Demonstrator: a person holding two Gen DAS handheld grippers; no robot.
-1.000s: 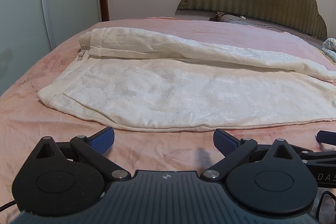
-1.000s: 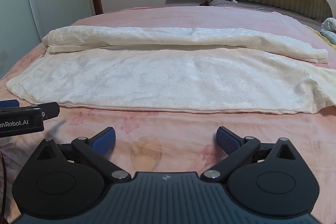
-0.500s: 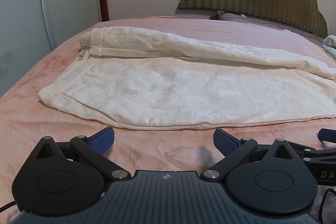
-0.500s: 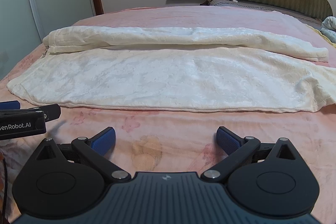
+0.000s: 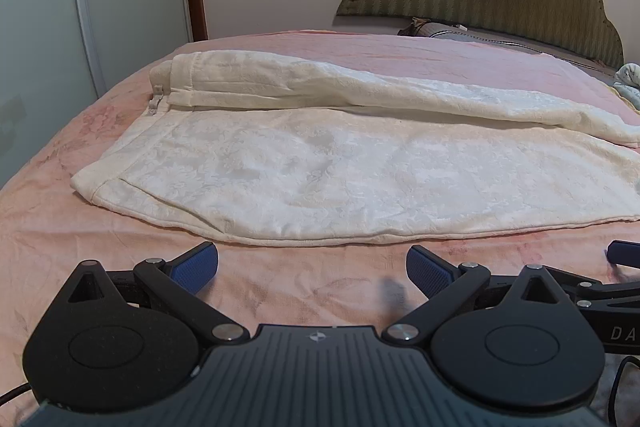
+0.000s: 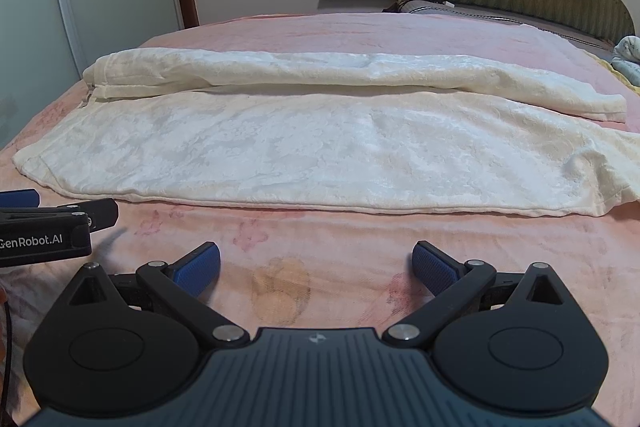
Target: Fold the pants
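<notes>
The pants lie flat on the pink bed straight ahead of me at twelve o'clock, cream-white, with their long axis running across my view from nine to three o'clock. The waistband end sits toward ten o'clock in my left wrist view. The leg ends trail off toward two and three o'clock, and their cuffs show best in my right wrist view. One leg is rolled over along the far side, so a thick ridge runs the whole length behind the flat near panel.

My left gripper has its fingers spread wide with nothing between them, and it rests low over bare blanket just short of the near hem. My right gripper is likewise released, holding nothing, beside the left one and also just short of the hem.

I judge the left fingers are nearer the waistband and the right fingers nearer the cuffs, so each should go forward to its own end of the near edge.
</notes>
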